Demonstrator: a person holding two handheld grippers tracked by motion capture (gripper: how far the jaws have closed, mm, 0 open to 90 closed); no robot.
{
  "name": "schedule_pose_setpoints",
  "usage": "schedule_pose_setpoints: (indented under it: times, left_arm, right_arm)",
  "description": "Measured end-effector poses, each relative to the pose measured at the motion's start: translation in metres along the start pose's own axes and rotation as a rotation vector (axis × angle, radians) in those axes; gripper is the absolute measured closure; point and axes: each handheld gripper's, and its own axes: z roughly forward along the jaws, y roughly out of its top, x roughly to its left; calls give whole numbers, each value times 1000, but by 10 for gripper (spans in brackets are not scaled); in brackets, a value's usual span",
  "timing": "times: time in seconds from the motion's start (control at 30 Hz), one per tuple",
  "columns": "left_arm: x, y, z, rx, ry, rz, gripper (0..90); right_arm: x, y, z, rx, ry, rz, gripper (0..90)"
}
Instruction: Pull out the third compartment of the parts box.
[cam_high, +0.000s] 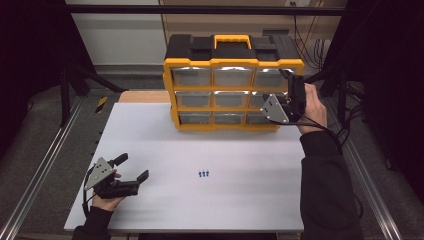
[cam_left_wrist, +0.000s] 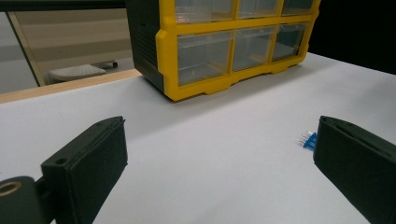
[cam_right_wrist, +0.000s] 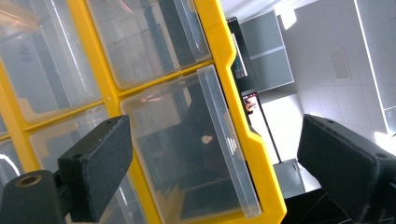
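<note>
Looking down from high view: yellow drawer cabinet (cam_high: 232, 90) at table (cam_high: 165, 150) rear; right gripper (cam_high: 291, 102) raised against right column of drawers, jaws apart. Left gripper (cam_high: 134, 168) low at front left, jaws spread, holding nothing. Blue pins (cam_high: 203, 174) lying mid-table, well apart from both.

Left gripper view: jaws wide; blue pins (cam_left_wrist: 307, 139) just beside one jaw.

Right gripper view: jaws wide, straddling clear drawer (cam_right_wrist: 189, 144); contact not discernible.

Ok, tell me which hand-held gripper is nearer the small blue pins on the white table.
Left. The left hand-held gripper lies open just left of the small blue pins; the right hand-held gripper is up at the yellow-framed drawer cabinet.
</note>
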Motion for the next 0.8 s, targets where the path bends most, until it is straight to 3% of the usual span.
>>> schedule_pose_setpoints:
  times: [0.07, 0.23, 0.47, 0.6, 0.8]
  left_arm:
    - [0, 0, 0, 2, -2, -2, 25]
    - [0, -1, 1, 5, -2, -2, 25]
    - [1, -2, 2, 10, 0, -2, 25]
    - [2, -2, 2, 12, 3, -3, 25]
    - [2, -3, 2, 13, 2, -2, 26]
  right_arm:
    - [1, -1, 4, 0, -6, -17, 117]
    - [4, -3, 11, 0, -6, -116, 118]
    - [7, -5, 22, 4, -14, -143, 157]
    - [11, -4, 29, 14, -52, -215, 197]
    - [12, -5, 33, 23, -69, -212, 311]
